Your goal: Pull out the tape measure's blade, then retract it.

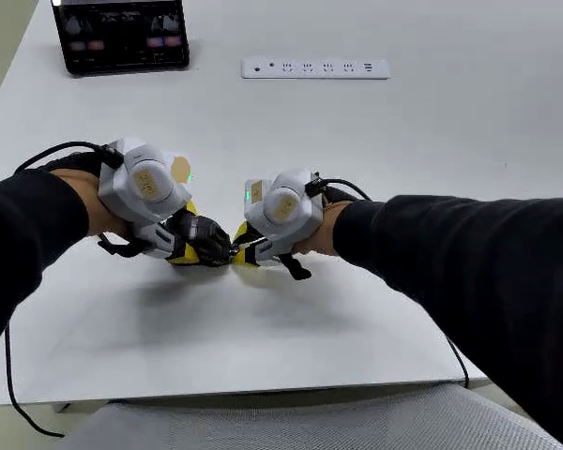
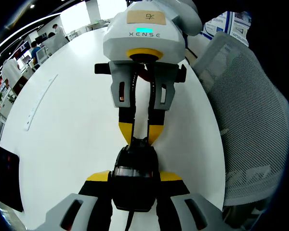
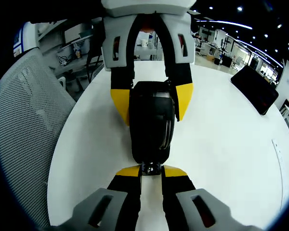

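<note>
White table (image 1: 357,141) in the head view carries a power strip (image 1: 315,67) and a black device (image 1: 122,36). On it the left gripper (image 1: 199,246) and right gripper (image 1: 239,253) meet tip to tip.

Left gripper view: its jaws are clamped on the black tape measure (image 2: 135,180), low over the table.

Right gripper view: its jaws pinch the blade tip (image 3: 151,168), right at the case. A mesh chair (image 3: 29,120) stands beside the table.

Open table (image 1: 263,319) all round; power strip (image 1: 315,67) and black device (image 1: 122,36) far back.
</note>
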Available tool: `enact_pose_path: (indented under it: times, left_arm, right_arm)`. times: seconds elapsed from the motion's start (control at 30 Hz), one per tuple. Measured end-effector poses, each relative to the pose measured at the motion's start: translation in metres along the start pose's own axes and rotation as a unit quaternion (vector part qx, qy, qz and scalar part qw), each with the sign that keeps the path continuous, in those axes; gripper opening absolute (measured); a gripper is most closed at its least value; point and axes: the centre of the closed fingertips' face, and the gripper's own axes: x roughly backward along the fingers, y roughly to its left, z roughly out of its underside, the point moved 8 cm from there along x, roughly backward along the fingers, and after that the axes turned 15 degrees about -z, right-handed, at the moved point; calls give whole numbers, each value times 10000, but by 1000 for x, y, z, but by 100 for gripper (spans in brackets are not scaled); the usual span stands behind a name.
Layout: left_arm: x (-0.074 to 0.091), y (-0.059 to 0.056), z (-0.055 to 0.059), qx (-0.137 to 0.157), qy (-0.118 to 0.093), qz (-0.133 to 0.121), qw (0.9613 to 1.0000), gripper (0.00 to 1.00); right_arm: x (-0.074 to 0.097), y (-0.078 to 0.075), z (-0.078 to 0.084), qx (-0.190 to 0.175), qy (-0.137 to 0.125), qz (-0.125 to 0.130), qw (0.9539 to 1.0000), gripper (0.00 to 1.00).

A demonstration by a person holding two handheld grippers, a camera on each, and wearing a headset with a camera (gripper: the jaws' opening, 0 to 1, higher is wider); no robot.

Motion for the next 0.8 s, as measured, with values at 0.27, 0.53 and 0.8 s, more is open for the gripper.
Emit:
enact_pose_path:
  times: [0.27, 0.53, 0.8]
  left_arm:
    - [0, 0, 1, 42, -7, -39, 10000, 31]
    - [0, 0, 0, 39, 71, -39, 10000, 31]
    - [-1, 1, 1, 84, 60, -46, 9999, 31]
  right_arm:
    - [-4, -1, -4, 98, 189, -62, 9998, 12]
    - [-1, -1, -2, -20, 105, -31, 9999, 8]
    - [0, -1, -1, 26, 130, -8, 9999, 8]
